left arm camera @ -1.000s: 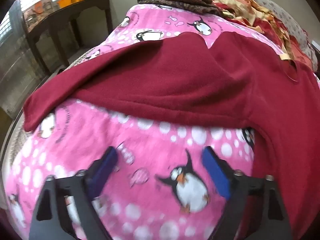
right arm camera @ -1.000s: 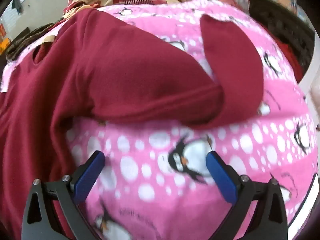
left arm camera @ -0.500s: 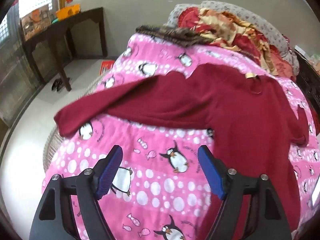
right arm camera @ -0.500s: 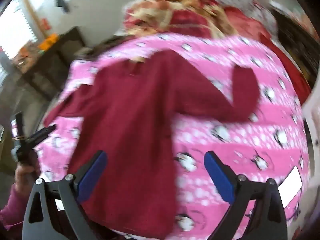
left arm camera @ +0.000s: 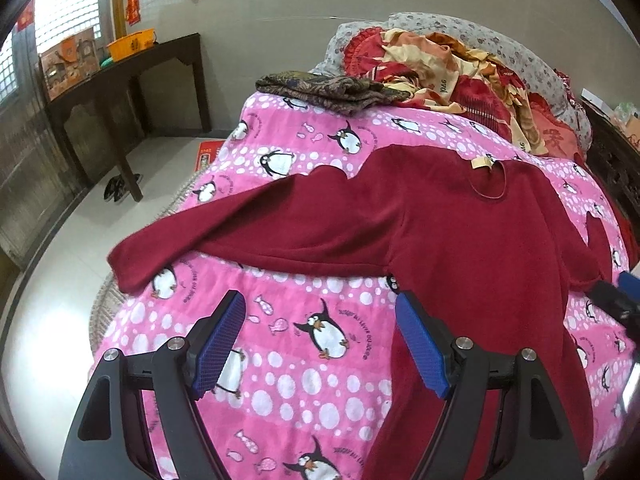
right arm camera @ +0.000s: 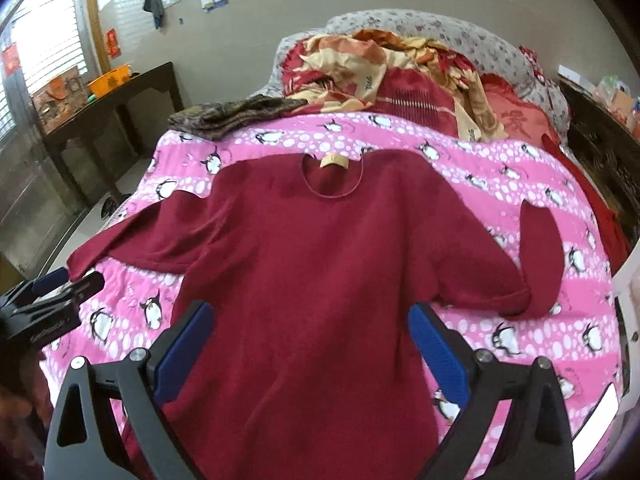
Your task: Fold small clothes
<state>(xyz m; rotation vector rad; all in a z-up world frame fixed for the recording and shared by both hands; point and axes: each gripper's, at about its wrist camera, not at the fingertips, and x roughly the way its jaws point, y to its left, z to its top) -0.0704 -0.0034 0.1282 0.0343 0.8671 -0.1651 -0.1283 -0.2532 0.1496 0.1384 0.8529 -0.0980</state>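
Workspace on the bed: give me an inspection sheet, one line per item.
Surface: pink penguin blanket spread over the bed.
Job's things: dark red sweater lying flat, front up, neckline away from the cameras; one sleeve stretched out to the blanket's edge, the other sleeve bent back on itself.
Clutter: brown patterned cloth folded at the far end; red and cream bedding heap against grey floral pillows.
Grippers: left hand-held gripper open, over blanket beside the sweater; right hand-held gripper open, over the sweater's lower body; neither holds anything.
Cables: nothing seen.
Surroundings: dark wooden table with an orange basin, shoes on the floor beneath.
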